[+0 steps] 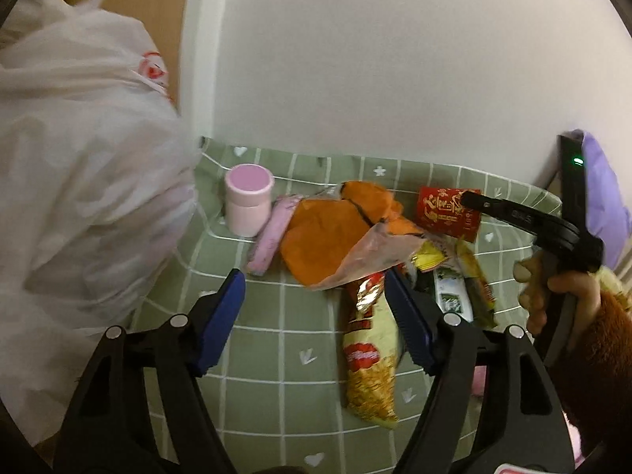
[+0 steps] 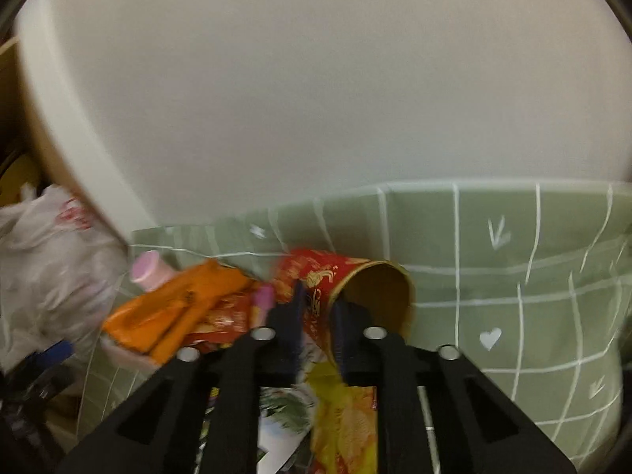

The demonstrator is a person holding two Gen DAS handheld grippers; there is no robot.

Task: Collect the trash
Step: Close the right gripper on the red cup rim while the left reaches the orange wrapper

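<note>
While your right gripper clamps the red tube's rim and your left gripper gapes empty, wrappers remain uncollected.

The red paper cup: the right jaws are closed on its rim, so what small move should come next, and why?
Probably lift the red paper cup clear of the wrappers, toward the white plastic bag. The right gripper pinches its wall, and the cup lies tipped on the green cloth.

Green checked cloth covers the surface — on it: pink jar upright, pink bar, orange wrapper, yellow snack bag, red tube — clustered together
</note>
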